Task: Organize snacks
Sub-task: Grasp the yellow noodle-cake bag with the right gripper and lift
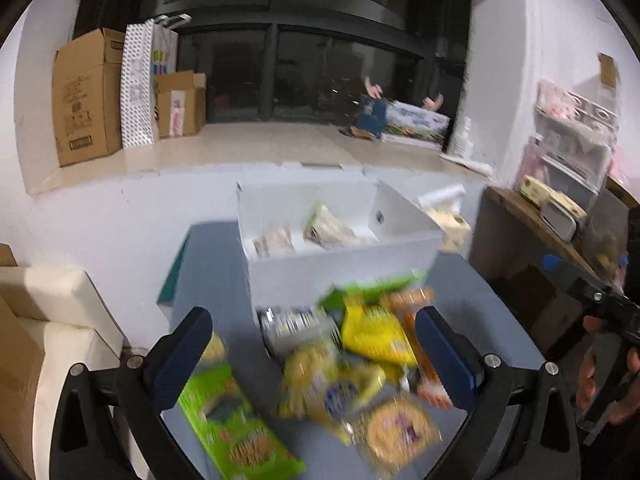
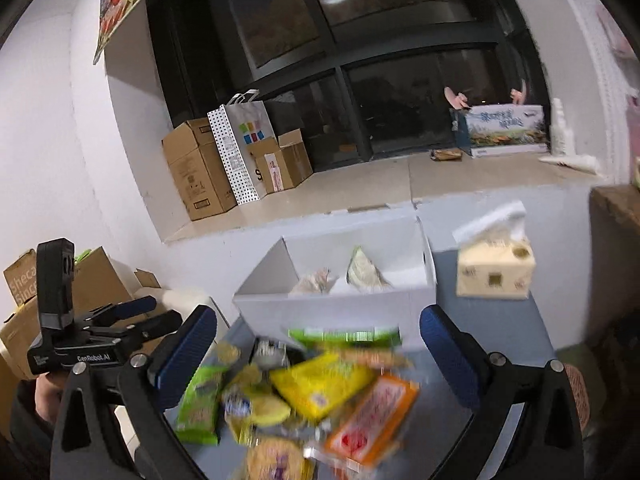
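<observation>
The left claw (image 1: 316, 360) stood wide with nothing between its blue pads, above a blurred heap of snack packets (image 1: 352, 364) on the grey tabletop (image 1: 216, 280). The right claw (image 2: 318, 354) was equally wide and empty over the same heap, where a yellow packet (image 2: 320, 384) lay beside an orange packet (image 2: 372, 420). Just behind the heap stood a white box (image 2: 336, 312) with two packets already inside. A tissue box (image 2: 496, 276) sat to its right.
</observation>
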